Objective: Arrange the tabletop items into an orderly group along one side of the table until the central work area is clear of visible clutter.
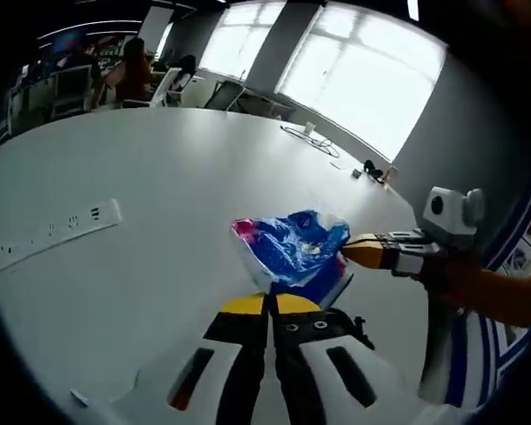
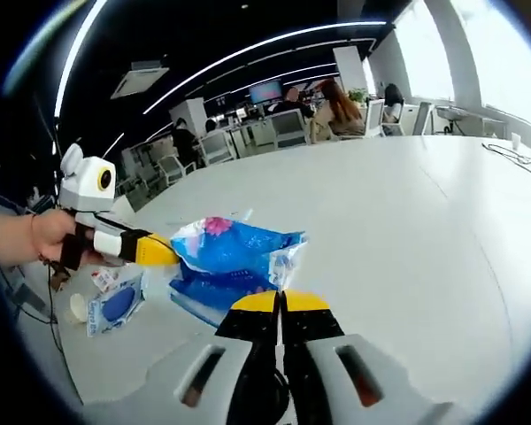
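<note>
A crinkly blue plastic bag (image 1: 292, 248) with pink and white print hangs just above the white table (image 1: 159, 177). In the left gripper view my left gripper (image 1: 270, 304) is shut on the bag's near edge. My right gripper (image 1: 358, 251) comes in from the right and pinches the bag's other side. In the right gripper view the same bag (image 2: 234, 252) is clamped in my right gripper (image 2: 281, 301), yellow tips together. My left gripper (image 2: 164, 255), held by a hand, grips the bag's left corner.
A flat blue pack (image 2: 199, 297) lies under the bag. A small blue-and-white packet (image 2: 115, 305) and a white round lid (image 2: 78, 307) sit near the table's edge. A white socket strip (image 1: 57, 232) is set in the table; a cable (image 1: 310, 140) lies far off. People sit at desks behind.
</note>
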